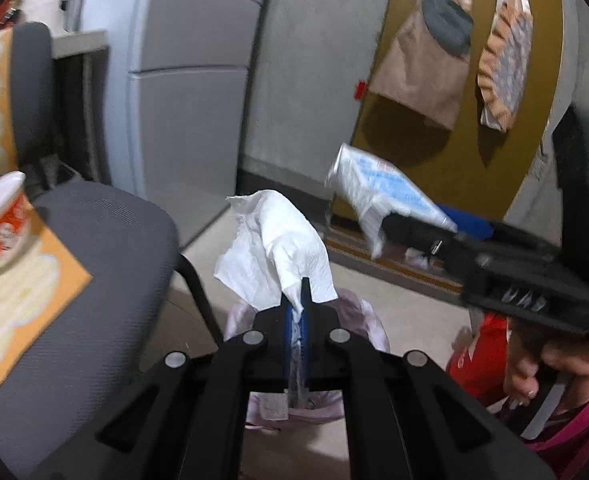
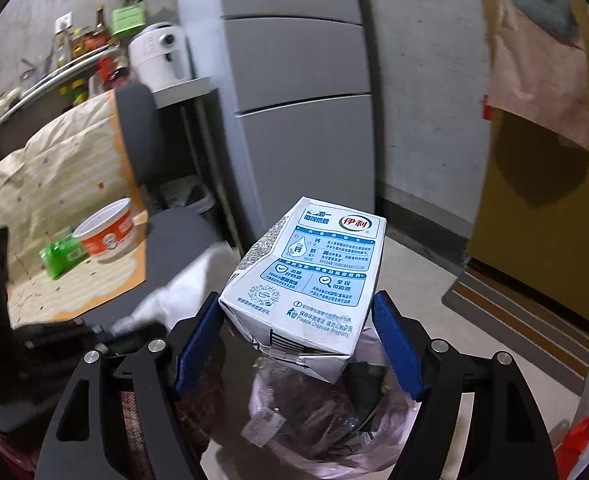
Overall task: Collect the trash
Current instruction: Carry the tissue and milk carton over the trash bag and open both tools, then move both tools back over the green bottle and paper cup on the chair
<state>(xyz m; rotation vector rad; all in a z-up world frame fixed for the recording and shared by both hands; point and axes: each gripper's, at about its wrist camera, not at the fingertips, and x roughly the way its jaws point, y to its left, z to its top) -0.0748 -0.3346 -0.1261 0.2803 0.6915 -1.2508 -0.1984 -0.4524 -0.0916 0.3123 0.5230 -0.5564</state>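
- Room: grey fridge (image 2: 298, 92) against the far wall; mustard-yellow door (image 1: 454, 128) at the right with brown paper bags (image 1: 422, 56) hanging on it; striped doormat (image 2: 522, 320) on the pale floor before the door.
- Chair (image 1: 94, 272): grey office chair, left of centre, partly draped with an orange-and-cream patterned cloth (image 2: 66, 184).
- On the cloth: orange-and-white paper cup (image 2: 108, 232), upright; green packet (image 2: 64, 258) just beside it on its left.
- Far left: shelf of bottles (image 2: 82, 40); white appliance (image 2: 158, 56) on a small table (image 2: 182, 92) next to the fridge.
- Bin (image 2: 334, 412): on the floor, near, lined with a pale pink bag, with crumpled wrappers inside; sits directly below both sets of fingers.
- Left gripper (image 1: 298, 316): fingers together, clamped on a white tissue (image 1: 274, 248) that fans up and left above the tips, over the bin.
- Right gripper (image 2: 298, 344): blue-padded fingers (image 2: 398, 348) spread wide, one on each side of a white-and-blue milk carton (image 2: 310, 280); the carton is dented and tilted, with its near end over the bin opening.
- Person: a hand (image 1: 534, 368) holds the right gripper's handle, seen at the right of the left wrist view; pink sleeve (image 1: 582, 420) below it.
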